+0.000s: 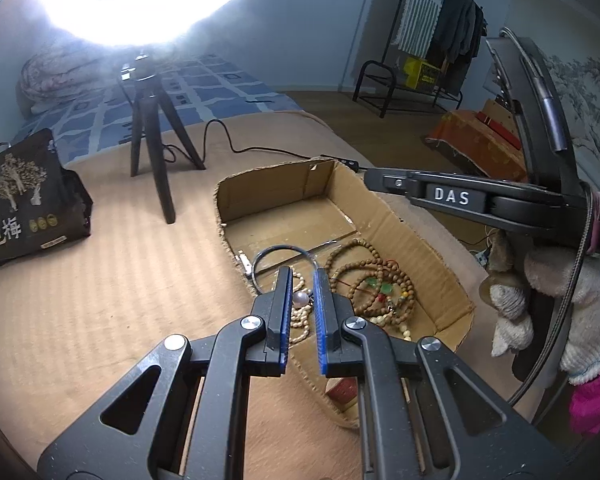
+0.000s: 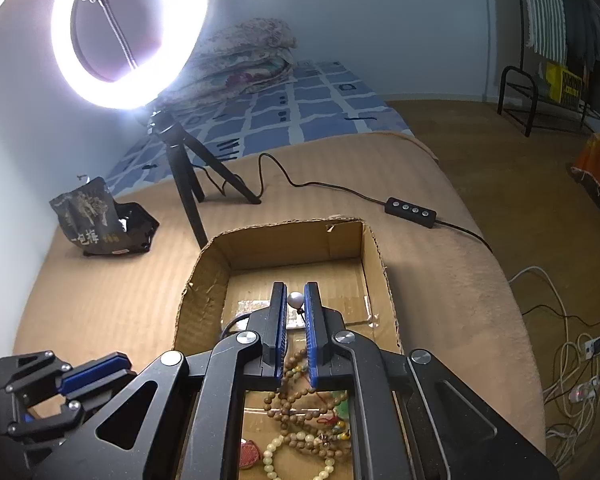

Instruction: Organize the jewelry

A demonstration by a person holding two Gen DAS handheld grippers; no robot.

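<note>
Both claws are hovering over the shallow brown cardboard box (image 2: pixel 204 280) on the tan-blanketed bed (image 1: pixel 100 280). The left claw (image 1: pixel 303 276) is clenched on a thin silver necklace loop (image 1: pixel 278 247); the right claw (image 2: pixel 295 292) is pinching a white pearl (image 2: pixel 295 300). Wooden bead strands (image 1: pixel 374 280) are already lying tangled inside, so the sorting seems well underway.

The bed (image 2: pixel 440 216) is being covered by a tan ribbed blanket (image 1: pixel 100 272), with a blue checked sheet (image 2: pixel 300 112) being shown beyond it. An open cardboard box (image 2: pixel 204 276) is being carried on the blanket. Behind it, a ring light's black tripod (image 2: pixel 188 184) is being supported, its cord and inline remote (image 2: pixel 410 212) being trailed across. A dark snack bag (image 2: pixel 100 220) is being borne near the wall.
</note>
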